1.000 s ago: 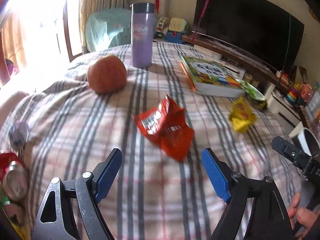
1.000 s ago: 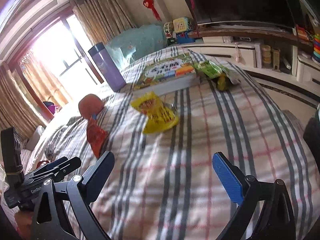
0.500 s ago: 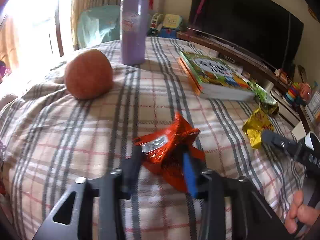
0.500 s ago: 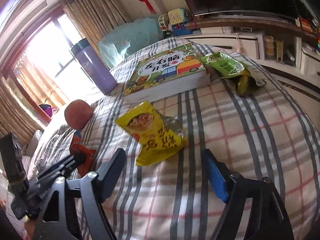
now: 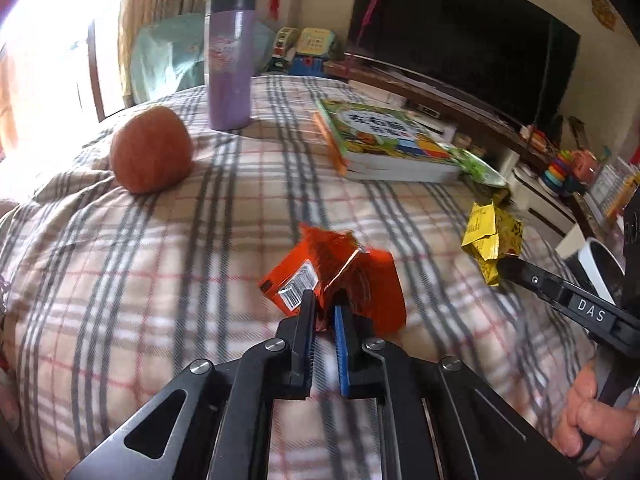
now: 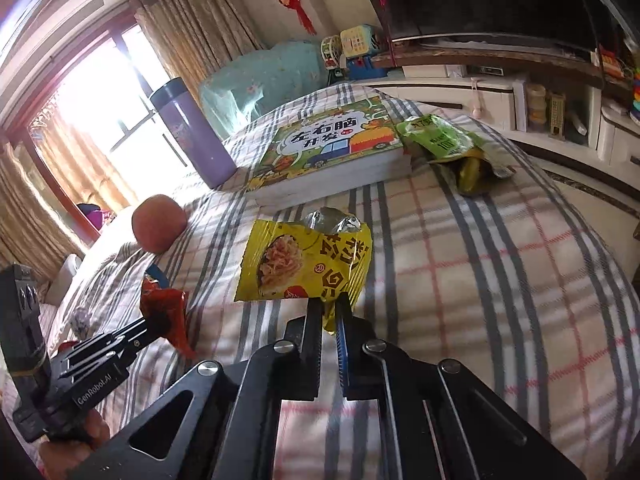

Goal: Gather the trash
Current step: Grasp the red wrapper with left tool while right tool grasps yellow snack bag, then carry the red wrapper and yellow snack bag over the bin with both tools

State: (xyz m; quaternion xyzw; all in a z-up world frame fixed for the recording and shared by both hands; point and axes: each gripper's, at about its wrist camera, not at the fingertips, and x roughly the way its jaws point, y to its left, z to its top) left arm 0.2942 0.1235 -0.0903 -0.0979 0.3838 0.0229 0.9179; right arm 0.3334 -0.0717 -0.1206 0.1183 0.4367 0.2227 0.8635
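My left gripper (image 5: 325,303) is shut on the near edge of a crumpled red snack wrapper (image 5: 340,276) on the plaid bed cover. My right gripper (image 6: 330,307) is shut on the near corner of a yellow snack bag (image 6: 304,264). The yellow bag also shows in the left wrist view (image 5: 490,240), with the right gripper's finger reaching it from the right. The red wrapper shows in the right wrist view (image 6: 164,308), with the left gripper beside it. A green snack bag (image 6: 448,144) lies open to the right of the book.
An orange round fruit (image 5: 150,150), a purple flask (image 5: 229,64) and a picture book (image 5: 384,140) sit on the plaid bed cover (image 5: 160,260). A TV (image 5: 460,36) and a toy-covered cabinet stand behind. A white bin rim (image 5: 600,260) shows at right.
Both grippers moved forward and closed: the left on the red wrapper, the right on the yellow bag. A second ago both were open and short of the wrappers.
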